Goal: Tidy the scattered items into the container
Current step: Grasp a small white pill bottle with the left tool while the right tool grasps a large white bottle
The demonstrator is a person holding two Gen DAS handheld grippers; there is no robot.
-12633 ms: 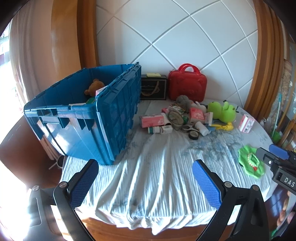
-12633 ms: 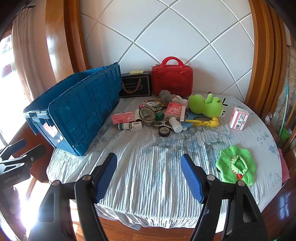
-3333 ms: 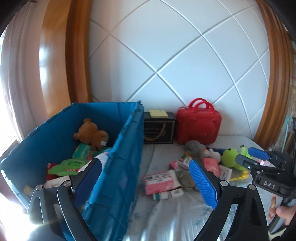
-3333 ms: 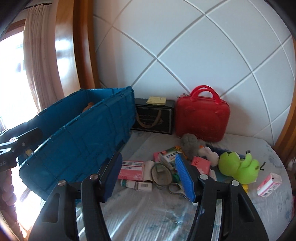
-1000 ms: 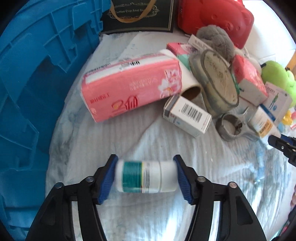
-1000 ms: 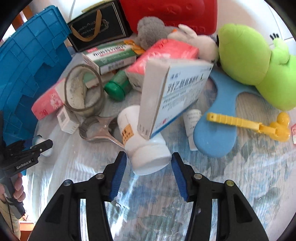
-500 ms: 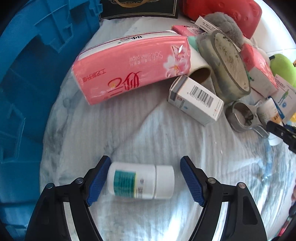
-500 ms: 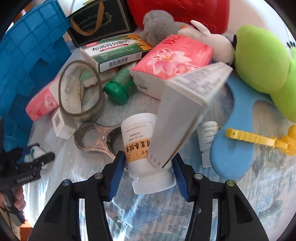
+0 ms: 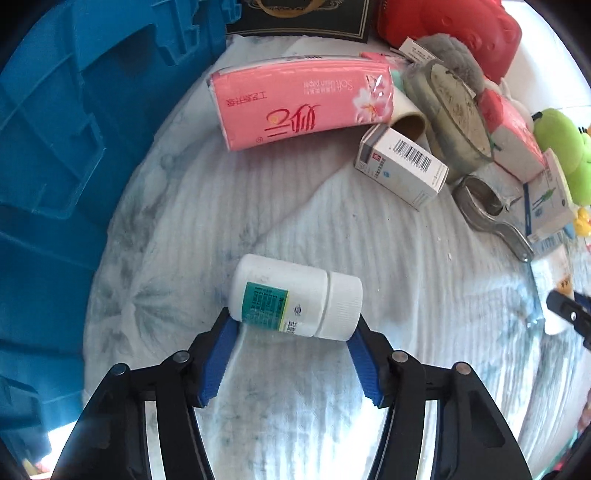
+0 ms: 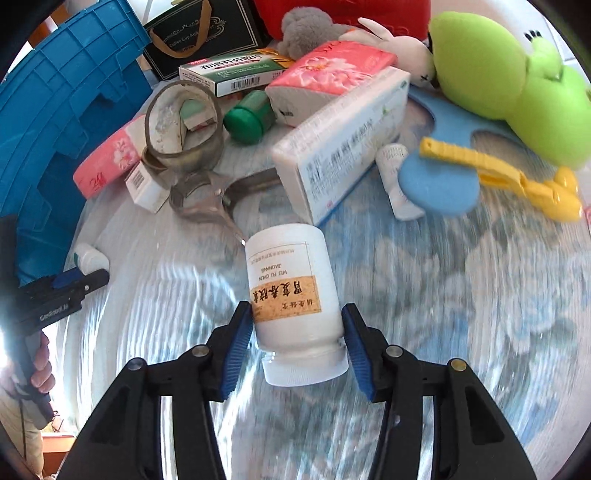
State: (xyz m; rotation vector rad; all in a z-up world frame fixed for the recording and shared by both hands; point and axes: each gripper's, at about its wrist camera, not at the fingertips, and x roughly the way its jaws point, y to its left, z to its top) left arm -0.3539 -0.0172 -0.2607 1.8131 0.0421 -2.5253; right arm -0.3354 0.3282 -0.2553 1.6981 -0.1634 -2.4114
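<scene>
- Pale striped tablecloth [image 9: 388,258], blue-mottled, covers the work surface; a white quilted wall panel shows at the upper right edge of the left wrist view.
- Blue crate [image 9: 55,147]: ribbed plastic container, at the left side of the cloth in both views; only its outer wall is visible.
- Left gripper [image 9: 291,343]: jaws closing, blue pads at the two ends of the green-label bottle [image 9: 295,299], one at its base, one at its cap. Bottle white, lying crosswise on the cloth, just beside the crate.
- Right gripper [image 10: 295,343]: pads pressed on both sides of the orange-label bottle [image 10: 291,291], held cap toward the camera, base pointing at the clutter; whether it touches the cloth cannot be told.
- Pink tissue pack [image 9: 303,103]: flat, beyond the left gripper, near the crate wall.
- Small barcode box [image 9: 402,166]: white, just beside the tissue pack.
- Tape roll [image 10: 183,125]: grey-brown, on edge, touching the metal pliers [image 10: 210,199].
- Large medicine box [image 10: 340,144]: white and blue, tilted, leaning on a second pink pack [image 10: 328,70].
- Green cap [image 10: 247,118], green-and-white carton [image 10: 236,72], green plush frog [image 10: 509,74], yellow clip [image 10: 498,177] over a blue foam piece [image 10: 439,184].
- Black gift box [image 10: 203,37] and red case [image 9: 450,33] at the rear.
- Person's hand [image 10: 37,365]: grips the left gripper's handle at the right wrist view's left edge.
</scene>
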